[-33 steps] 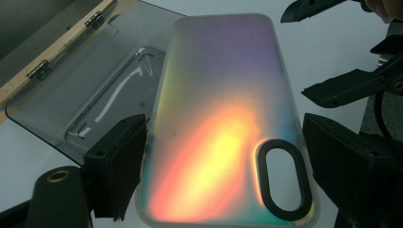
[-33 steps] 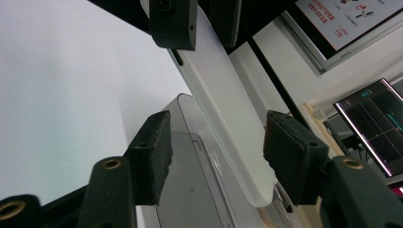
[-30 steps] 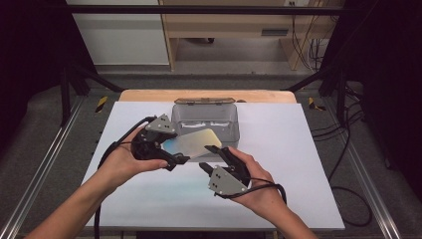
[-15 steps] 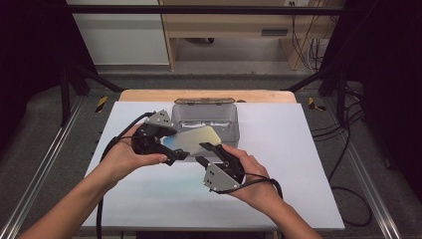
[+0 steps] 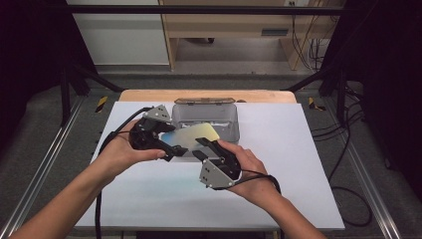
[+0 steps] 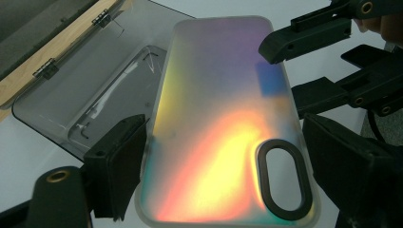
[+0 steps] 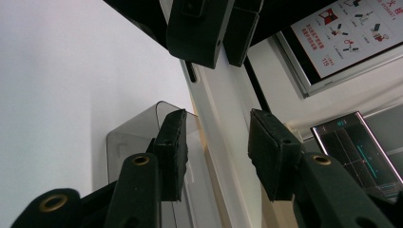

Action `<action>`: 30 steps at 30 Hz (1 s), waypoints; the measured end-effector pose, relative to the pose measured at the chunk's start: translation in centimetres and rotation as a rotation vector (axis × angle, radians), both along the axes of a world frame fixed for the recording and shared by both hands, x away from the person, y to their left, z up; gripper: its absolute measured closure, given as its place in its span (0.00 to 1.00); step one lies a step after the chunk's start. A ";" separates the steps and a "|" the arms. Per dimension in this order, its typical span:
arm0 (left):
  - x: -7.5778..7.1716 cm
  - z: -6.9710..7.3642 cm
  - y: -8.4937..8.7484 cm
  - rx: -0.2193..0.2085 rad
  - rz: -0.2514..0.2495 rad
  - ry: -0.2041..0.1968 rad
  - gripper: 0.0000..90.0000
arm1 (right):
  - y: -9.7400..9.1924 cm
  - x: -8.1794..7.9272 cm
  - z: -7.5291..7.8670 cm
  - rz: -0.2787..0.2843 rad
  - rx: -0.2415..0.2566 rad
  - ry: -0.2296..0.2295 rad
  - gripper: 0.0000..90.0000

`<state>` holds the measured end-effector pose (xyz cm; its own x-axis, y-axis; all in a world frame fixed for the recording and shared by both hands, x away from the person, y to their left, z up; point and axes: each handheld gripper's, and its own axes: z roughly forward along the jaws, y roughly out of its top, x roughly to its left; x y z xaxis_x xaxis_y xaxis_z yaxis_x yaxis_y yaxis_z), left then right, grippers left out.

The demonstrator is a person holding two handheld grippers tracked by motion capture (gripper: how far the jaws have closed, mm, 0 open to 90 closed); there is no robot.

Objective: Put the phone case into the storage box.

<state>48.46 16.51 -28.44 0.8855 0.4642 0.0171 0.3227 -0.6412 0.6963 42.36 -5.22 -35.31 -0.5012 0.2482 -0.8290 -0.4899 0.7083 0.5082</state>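
An iridescent phone case (image 5: 196, 133) is held above the white table, in front of a clear grey plastic box (image 5: 206, 119). My left gripper (image 5: 171, 143) is shut on the case across its width; in the left gripper view its pads sit on both long edges of the case (image 6: 223, 109), near the camera cut-out. My right gripper (image 5: 203, 148) comes in from the right. Its jaws have just been closing, and the case's edge (image 7: 214, 104) runs between the pads (image 7: 173, 152) with small gaps showing. The left gripper (image 6: 228, 175) stays still.
The box's lid (image 6: 62, 61) lies open toward the wooden strip (image 5: 204, 94) at the table's back edge. The white table top (image 5: 278, 164) extends right and forward of the hands. Black frame posts and floor cables (image 5: 343, 164) flank the table.
The right gripper's jaws have drawn closer together around the case's edge. Both hands have barely shifted, and the left gripper keeps its hold on the case.
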 end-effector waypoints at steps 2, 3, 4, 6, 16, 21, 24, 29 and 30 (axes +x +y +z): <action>-0.1 0.0 -0.1 -0.001 -0.002 -0.001 0.19 | 0.0 -0.1 0.0 0.002 -0.003 -0.002 0.65; -0.1 0.0 -0.1 -0.001 -0.006 -0.001 0.19 | 0.1 -0.2 0.0 0.004 -0.008 -0.006 0.66; -0.2 0.1 -0.1 0.000 -0.010 0.000 0.19 | 0.1 -0.2 -0.1 0.004 -0.011 -0.008 0.66; -0.3 0.2 -0.1 -0.006 -0.007 -0.001 0.19 | 0.1 -0.3 -0.1 0.006 -0.011 -0.008 0.67; -0.3 0.2 -0.1 -0.010 -0.013 0.005 0.19 | 0.2 -0.5 -0.2 0.008 -0.022 -0.014 0.69; -0.4 0.2 0.0 -0.005 -0.020 0.011 0.19 | 0.2 -0.5 -0.2 0.010 -0.023 -0.019 0.71; -0.4 0.2 0.0 0.000 -0.023 0.012 0.19 | 0.2 -0.5 -0.3 0.011 -0.026 -0.019 0.72; -0.4 0.1 0.0 0.000 -0.023 0.017 0.19 | 0.1 -0.5 -0.4 0.012 -0.026 -0.022 0.74; -0.4 0.1 -0.1 -0.002 -0.025 0.019 0.19 | 0.1 -0.6 -0.4 0.012 -0.026 -0.025 0.74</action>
